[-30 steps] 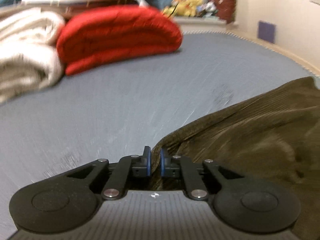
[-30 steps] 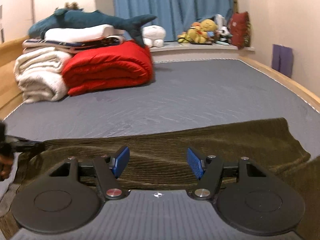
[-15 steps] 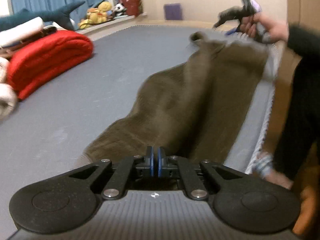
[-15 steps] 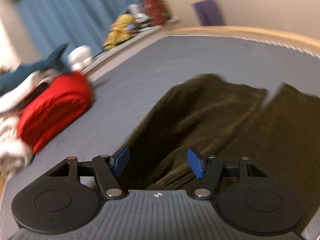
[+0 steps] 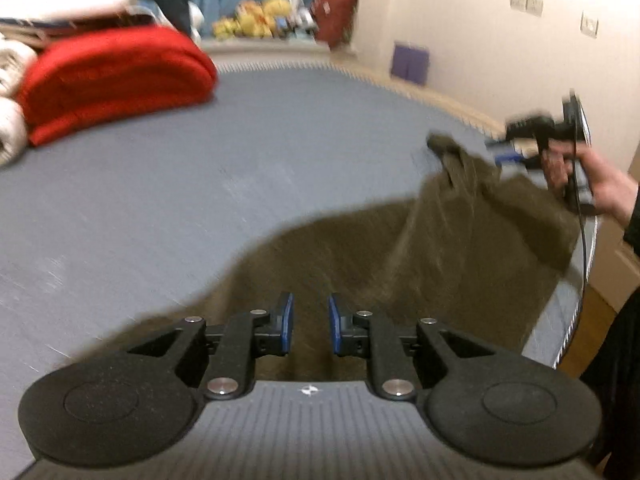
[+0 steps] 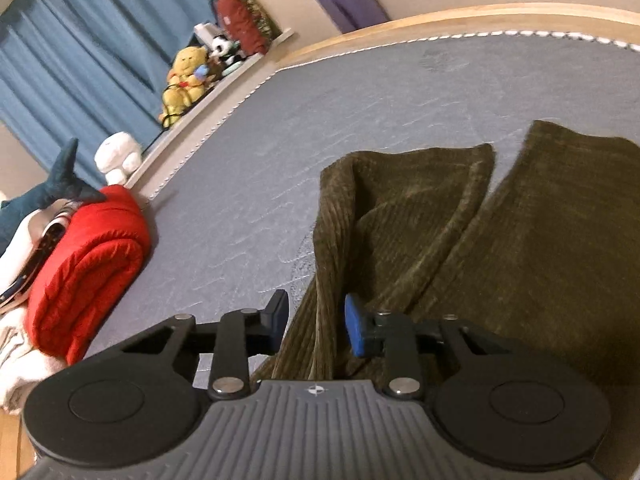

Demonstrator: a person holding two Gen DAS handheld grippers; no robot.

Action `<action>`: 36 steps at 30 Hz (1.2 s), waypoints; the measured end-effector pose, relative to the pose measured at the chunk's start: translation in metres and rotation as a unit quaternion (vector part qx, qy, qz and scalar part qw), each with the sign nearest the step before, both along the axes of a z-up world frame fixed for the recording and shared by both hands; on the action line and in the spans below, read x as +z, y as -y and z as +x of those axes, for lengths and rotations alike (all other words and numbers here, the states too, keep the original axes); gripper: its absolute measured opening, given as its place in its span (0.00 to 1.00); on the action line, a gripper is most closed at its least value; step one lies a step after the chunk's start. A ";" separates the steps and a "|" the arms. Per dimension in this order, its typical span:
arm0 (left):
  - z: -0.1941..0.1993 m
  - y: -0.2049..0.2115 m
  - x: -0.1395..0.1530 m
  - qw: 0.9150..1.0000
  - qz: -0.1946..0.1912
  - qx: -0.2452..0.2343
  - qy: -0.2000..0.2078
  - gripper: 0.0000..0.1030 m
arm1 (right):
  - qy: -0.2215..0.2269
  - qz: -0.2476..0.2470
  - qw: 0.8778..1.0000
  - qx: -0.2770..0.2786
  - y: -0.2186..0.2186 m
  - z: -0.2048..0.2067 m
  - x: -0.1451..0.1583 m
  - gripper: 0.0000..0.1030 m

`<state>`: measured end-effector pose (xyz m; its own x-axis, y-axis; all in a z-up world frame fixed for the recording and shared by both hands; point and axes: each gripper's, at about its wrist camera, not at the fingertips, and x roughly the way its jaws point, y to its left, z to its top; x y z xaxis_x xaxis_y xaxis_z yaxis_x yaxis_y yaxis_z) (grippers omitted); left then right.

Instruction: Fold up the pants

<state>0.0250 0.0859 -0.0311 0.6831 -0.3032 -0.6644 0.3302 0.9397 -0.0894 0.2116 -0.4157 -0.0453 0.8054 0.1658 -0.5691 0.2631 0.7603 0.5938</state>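
Olive-brown corduroy pants (image 5: 400,264) lie on the grey mattress (image 5: 200,184). My left gripper (image 5: 309,326) hovers over one end of them, jaws a little apart and empty. In the right wrist view the pants (image 6: 520,248) show both legs, one with a raised fold. My right gripper (image 6: 316,320) has its jaws on either side of that fold's edge, with a gap still showing. In the left wrist view the right gripper (image 5: 516,152) is at the pants' far corner, which is lifted off the bed.
A folded red blanket (image 5: 112,76) and white blankets (image 5: 10,120) are stacked at the far left of the mattress. Plush toys (image 6: 188,80) sit on a ledge by blue curtains (image 6: 80,52). A wooden bed frame (image 6: 440,24) borders the mattress.
My left gripper was shut on the pants' end and has now opened and let go. My right gripper has narrowed its jaws around a fold of the pants.
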 end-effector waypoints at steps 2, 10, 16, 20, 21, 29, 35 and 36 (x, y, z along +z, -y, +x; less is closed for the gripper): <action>0.001 0.016 -0.015 0.999 0.021 -0.043 -0.018 0.20 | 0.000 -0.001 1.000 0.020 0.001 0.010 -0.004 0.33; -0.005 0.061 -0.065 0.983 0.099 -0.146 -0.057 0.41 | -0.014 -0.010 0.999 0.030 0.003 0.042 -0.029 0.44; -0.004 0.068 -0.077 0.977 0.137 -0.156 -0.043 0.41 | -0.025 -0.027 0.998 0.044 -0.008 0.059 -0.041 0.44; -0.003 0.056 -0.072 0.980 0.132 -0.143 -0.044 0.23 | -0.028 -0.044 0.998 0.045 -0.011 0.062 -0.043 0.11; -0.001 0.054 -0.072 0.981 0.131 -0.137 -0.047 0.20 | -0.024 -0.038 0.998 0.042 -0.008 0.061 -0.042 0.10; -0.014 0.042 -0.033 0.983 0.107 -0.150 -0.001 0.07 | 0.036 -0.035 0.998 0.024 0.023 0.004 0.027 0.07; -0.045 0.028 -0.003 0.965 0.098 -0.242 0.003 0.08 | -0.048 -0.038 0.998 0.017 0.067 -0.087 0.052 0.07; -0.049 0.028 -0.007 0.960 0.101 -0.262 -0.014 0.08 | -0.075 -0.029 0.997 0.011 0.076 -0.100 0.044 0.08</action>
<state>-0.0244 0.0578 -0.0378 0.4528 -0.4631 -0.7619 0.7626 0.6439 0.0619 0.1117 -0.4915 -0.0011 0.7070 0.1455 -0.6920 0.3293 0.7983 0.5043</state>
